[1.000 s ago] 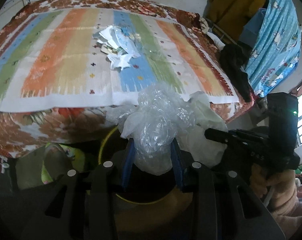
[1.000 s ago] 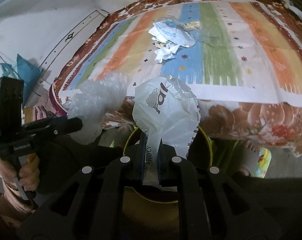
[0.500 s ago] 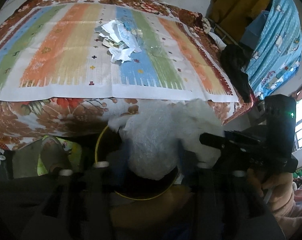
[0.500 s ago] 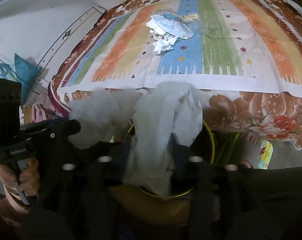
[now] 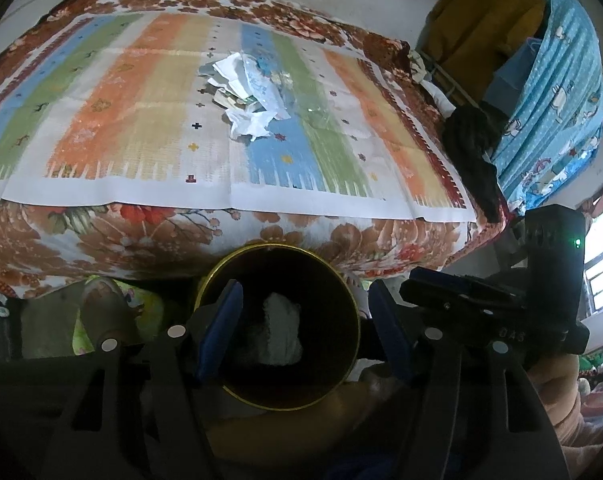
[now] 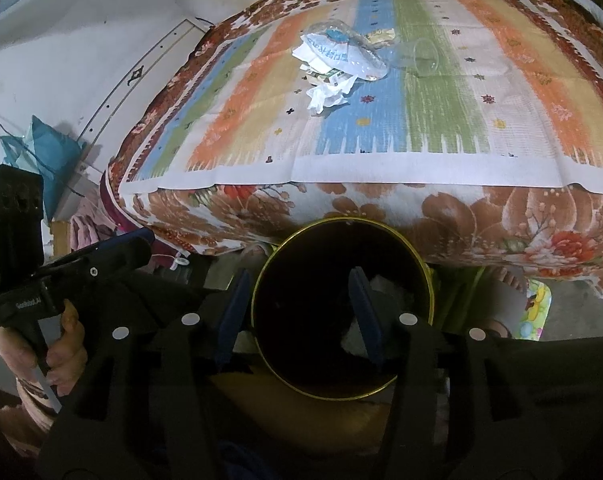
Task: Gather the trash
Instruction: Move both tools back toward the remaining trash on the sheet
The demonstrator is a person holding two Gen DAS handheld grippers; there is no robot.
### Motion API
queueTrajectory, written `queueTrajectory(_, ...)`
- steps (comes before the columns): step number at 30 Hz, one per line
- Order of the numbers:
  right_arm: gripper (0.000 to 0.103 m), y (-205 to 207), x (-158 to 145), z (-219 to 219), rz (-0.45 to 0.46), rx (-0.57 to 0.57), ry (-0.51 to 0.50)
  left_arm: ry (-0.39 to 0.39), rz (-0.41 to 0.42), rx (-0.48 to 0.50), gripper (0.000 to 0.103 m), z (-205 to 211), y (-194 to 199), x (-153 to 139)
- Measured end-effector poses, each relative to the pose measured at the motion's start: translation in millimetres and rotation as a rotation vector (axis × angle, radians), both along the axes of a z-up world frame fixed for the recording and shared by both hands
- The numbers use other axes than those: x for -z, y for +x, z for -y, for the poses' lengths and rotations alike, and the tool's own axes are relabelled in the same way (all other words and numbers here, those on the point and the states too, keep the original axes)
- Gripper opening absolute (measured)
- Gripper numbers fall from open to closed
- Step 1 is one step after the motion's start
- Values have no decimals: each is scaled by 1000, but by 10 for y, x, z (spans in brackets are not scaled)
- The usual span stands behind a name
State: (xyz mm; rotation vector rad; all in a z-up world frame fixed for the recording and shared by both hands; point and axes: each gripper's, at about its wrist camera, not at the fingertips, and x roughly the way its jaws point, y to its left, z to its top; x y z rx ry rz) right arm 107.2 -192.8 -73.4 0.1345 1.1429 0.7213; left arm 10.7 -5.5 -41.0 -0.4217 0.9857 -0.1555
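Crumpled white plastic (image 5: 279,330) is seen inside the gold-rimmed bin (image 5: 343,280); a litter pile (image 5: 249,94) remains mid-bedspread (image 5: 101,120).

My way down into the bin (image 5: 343,280) is open past its yellow rim. Ahead, the bed edge (image 5: 221,232) blocks low passage; above the striped mat (image 5: 141,136) only the trash pile (image 5: 249,96) stands.
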Motion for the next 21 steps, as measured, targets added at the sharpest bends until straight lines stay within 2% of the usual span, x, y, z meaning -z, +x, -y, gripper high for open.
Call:
queueTrajectory(4,52,87,-28,-8,-10,6,17,18,-19,5,67,-8,71,3)
queueTrajectory(6,53,140,-3,-19,-39,9,22,-15,-35,3,68,-60,124,6)
queueTrajectory(8,53,210,27,-32,-78,17,32,-35,-43,-39,68,-165,183,-10)
queueTrajectory(10,55,255,17,-57,-78,14,27,-14,-34,-60,68,-216,235,-52)
queueTrajectory(12,61,329,-42,-109,-55,4,15,12,-20,-75,69,-258,323,-119)
queueTrajectory(16,64,516,-180,-125,-7,18,9,77,-3,-123,69,-347,505,-212)
queueTrajectory(18,72,628,-253,-142,18,25,-5,87,-10,-134,69,-386,598,-226)
queueTrajectory(21,73,809,-329,-211,55,33,-58,104,-9,-139,69,-400,723,-273)
